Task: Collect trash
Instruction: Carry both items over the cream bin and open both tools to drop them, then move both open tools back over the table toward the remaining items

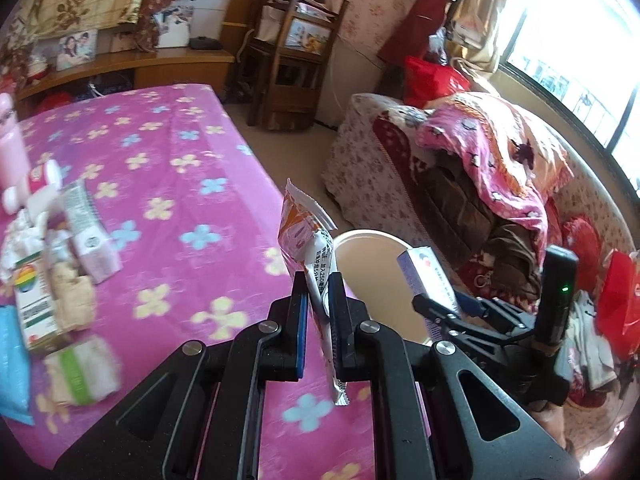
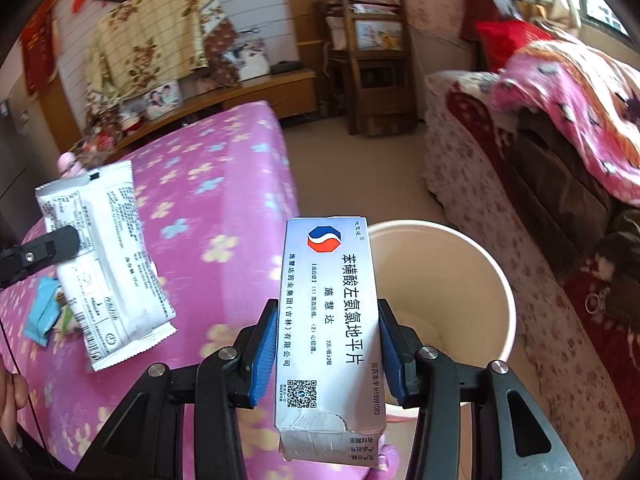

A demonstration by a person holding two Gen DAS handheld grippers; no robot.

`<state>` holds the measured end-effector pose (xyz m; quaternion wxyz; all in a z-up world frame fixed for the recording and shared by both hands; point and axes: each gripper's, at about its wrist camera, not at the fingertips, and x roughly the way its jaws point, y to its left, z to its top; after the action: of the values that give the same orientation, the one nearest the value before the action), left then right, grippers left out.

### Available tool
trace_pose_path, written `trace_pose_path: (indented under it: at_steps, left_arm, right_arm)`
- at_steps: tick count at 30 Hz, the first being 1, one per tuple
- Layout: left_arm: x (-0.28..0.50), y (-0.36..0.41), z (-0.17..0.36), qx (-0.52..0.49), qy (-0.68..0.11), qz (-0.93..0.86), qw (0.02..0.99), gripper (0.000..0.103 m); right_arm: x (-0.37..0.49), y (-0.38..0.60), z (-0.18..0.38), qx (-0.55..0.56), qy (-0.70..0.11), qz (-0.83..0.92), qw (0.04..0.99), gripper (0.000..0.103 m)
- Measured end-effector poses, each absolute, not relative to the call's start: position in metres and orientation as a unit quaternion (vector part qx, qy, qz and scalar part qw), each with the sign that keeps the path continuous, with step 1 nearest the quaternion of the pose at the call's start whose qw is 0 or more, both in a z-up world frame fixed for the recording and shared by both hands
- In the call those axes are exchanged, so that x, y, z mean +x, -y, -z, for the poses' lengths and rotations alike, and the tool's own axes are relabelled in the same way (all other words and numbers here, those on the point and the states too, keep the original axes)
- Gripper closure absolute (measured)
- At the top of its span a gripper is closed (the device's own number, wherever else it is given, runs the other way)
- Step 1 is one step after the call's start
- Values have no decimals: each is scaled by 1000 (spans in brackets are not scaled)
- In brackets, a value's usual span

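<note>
Currently the left gripper (image 1: 319,296) is clamped tight on a flat orange-and-white sachet (image 1: 310,240), which stands upright between its blue pads, poking out above and below them. Just beside it, the right gripper (image 2: 328,344) is clamped on the sides of a silver medicine box (image 2: 330,312), held upright with its torn end nearest the camera. Both pieces hang at the bed's (image 1: 180,152) edge, with the pale round bin (image 2: 472,280) close behind them on the floor.

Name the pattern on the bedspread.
Pink bedspread with yellow and blue flower shapes; clearest in the left wrist view.
</note>
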<state>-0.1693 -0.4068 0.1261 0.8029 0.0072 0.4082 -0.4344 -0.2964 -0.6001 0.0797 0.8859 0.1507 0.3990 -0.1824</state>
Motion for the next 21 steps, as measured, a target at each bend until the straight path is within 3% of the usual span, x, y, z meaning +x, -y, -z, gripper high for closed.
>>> trace_pose_path:
  at_steps: [14, 16, 17, 18, 19, 21]
  left_arm:
    - [-157, 479, -96, -66, -453, 457, 763, 96]
    - [-159, 485, -89, -72, -456, 463, 757, 93]
    - [-161, 487, -87, -70, -456, 465, 755, 82]
    - [-163, 490, -85, -60, -457, 466, 755, 64]
    - [-165, 491, -83, -54, -456, 465, 756, 56]
    - [-169, 489, -81, -44, -451, 464, 761, 52]
  right_arm:
    - [-305, 664, -34, 190, -424, 233, 854, 58]
    - [-304, 669, -30, 191, -423, 244, 851, 51]
    - [-303, 671, -28, 192, -425, 248, 849, 46]
    - [-303, 673, -25, 194, -428, 252, 846, 38]
    - [-303, 675, -23, 195, -429, 256, 844, 36]
    - [-305, 676, -21, 197, -429, 261, 842, 36]
